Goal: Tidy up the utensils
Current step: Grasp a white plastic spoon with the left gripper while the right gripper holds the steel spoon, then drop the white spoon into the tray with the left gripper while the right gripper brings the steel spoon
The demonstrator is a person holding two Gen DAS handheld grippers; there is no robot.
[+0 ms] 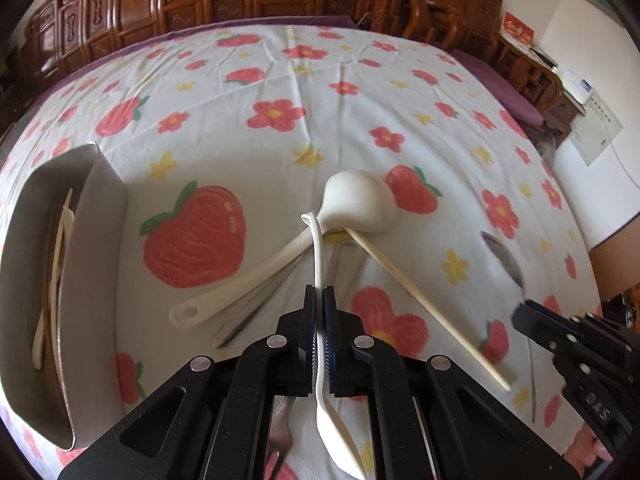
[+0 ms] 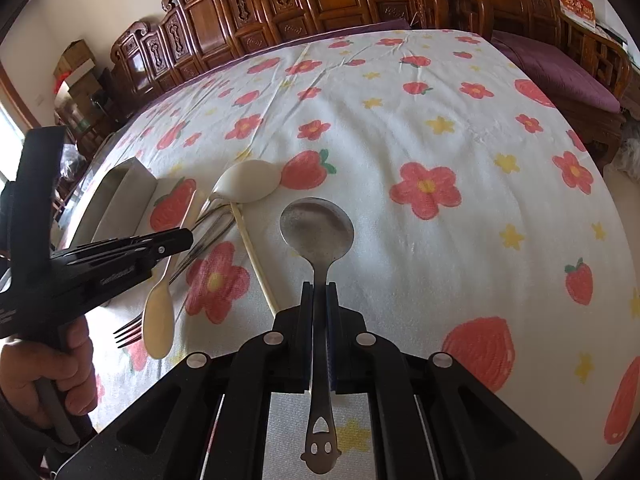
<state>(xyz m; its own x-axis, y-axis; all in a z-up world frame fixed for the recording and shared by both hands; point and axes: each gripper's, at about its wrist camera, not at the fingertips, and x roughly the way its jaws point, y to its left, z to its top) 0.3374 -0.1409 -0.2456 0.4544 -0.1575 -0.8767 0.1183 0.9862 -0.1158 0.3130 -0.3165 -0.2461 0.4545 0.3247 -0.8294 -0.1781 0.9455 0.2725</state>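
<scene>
Your left gripper [image 1: 319,292] is clamped on the thin handle of a white plastic spoon [image 1: 320,360]. The handle runs straight up between the 2 pads, its hooked tip poking out past the fingertips, while the cream bowl hangs back under the gripper body. In the right wrist view that bowl dangles below the left gripper's fingers, above the cloth.

Your right gripper [image 2: 320,290] is clenched on a metal spoon [image 2: 318,236]. The stem sits pinched between the pads, the round dull-grey bowl juts out ahead of the fingertips, and the handle end, cut with a smiling face, trails back beneath the gripper.

On the strawberry-and-flower tablecloth [image 1: 280,80] ahead of your left fingers lie a white ladle [image 1: 352,204], bowl face down, a pale chopstick [image 1: 424,304] running diagonally, and some metal utensils partly under the ladle's handle. A grey rectangular holder [image 1: 92,264] stands at the left with pale utensils inside.
</scene>
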